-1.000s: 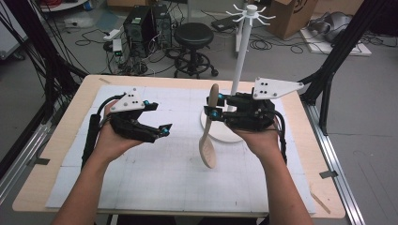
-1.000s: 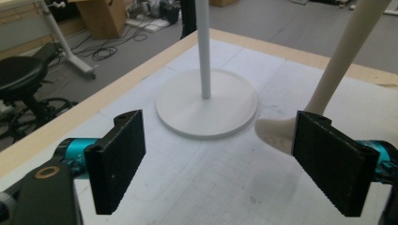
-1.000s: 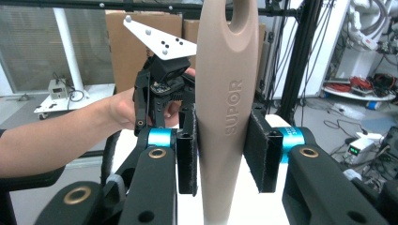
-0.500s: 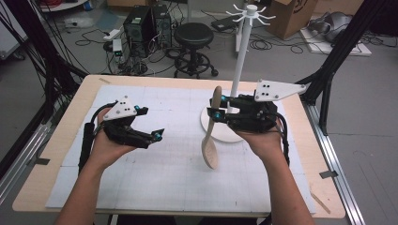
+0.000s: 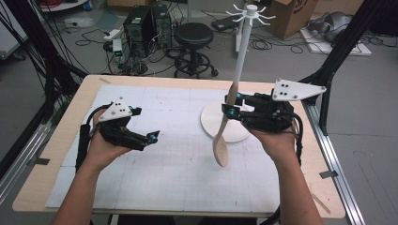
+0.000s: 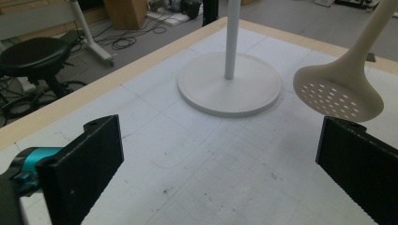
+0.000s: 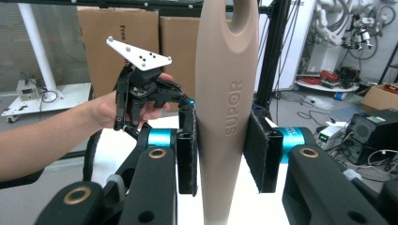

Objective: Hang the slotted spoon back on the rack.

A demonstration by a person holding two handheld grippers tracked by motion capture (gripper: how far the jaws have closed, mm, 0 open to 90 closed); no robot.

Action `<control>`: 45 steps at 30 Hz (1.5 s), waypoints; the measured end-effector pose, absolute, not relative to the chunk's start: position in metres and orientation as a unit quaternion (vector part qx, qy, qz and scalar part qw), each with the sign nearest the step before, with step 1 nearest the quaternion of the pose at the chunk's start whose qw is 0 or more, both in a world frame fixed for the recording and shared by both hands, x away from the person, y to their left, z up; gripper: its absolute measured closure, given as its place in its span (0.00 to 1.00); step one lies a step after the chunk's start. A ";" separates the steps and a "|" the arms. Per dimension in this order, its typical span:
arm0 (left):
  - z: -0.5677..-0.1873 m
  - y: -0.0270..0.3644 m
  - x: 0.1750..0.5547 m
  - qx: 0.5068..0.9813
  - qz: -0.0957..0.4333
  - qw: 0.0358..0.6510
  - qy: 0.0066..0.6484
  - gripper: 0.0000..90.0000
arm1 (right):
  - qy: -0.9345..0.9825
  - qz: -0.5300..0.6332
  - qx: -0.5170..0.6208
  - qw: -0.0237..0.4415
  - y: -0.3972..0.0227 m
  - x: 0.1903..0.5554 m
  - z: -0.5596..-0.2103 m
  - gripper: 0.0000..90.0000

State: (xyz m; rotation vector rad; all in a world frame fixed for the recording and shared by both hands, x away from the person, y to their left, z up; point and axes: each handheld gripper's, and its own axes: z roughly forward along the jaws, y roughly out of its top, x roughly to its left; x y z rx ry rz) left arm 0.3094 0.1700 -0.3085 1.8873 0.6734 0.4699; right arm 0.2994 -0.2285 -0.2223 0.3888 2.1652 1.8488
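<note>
A lab: computer towers (image 5: 150,26), floor cables (image 5: 263,44), cardboard boxes (image 7: 126,47).

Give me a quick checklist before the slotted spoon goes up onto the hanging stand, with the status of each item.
1. Right gripper clamped on the slotted spoon handle: ok, pads press both sides.
2. Hanging hole at the handle's top free: ok, it shows open above the pads in the right gripper view.
3. Left gripper clear of the spoon: ok, its jaws have just been opening, nothing between them.
4. Stand upright on its round base: ok.
5. A free hook at the stand's top: ok, no utensils hang there.
6. Hole lined up with a hook: not ok, the spoon hangs well below the hooks.
</note>
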 end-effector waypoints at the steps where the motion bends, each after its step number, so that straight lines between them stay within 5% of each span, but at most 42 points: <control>1: -0.309 0.170 0.310 0.786 0.195 0.516 0.280 0.02 | 0.748 0.636 0.135 0.135 -0.230 0.299 -0.221 0.76; 45: -0.310 0.165 0.304 0.805 0.193 0.497 0.260 0.02 | 0.768 0.566 0.220 0.203 -0.282 0.353 -0.165 0.76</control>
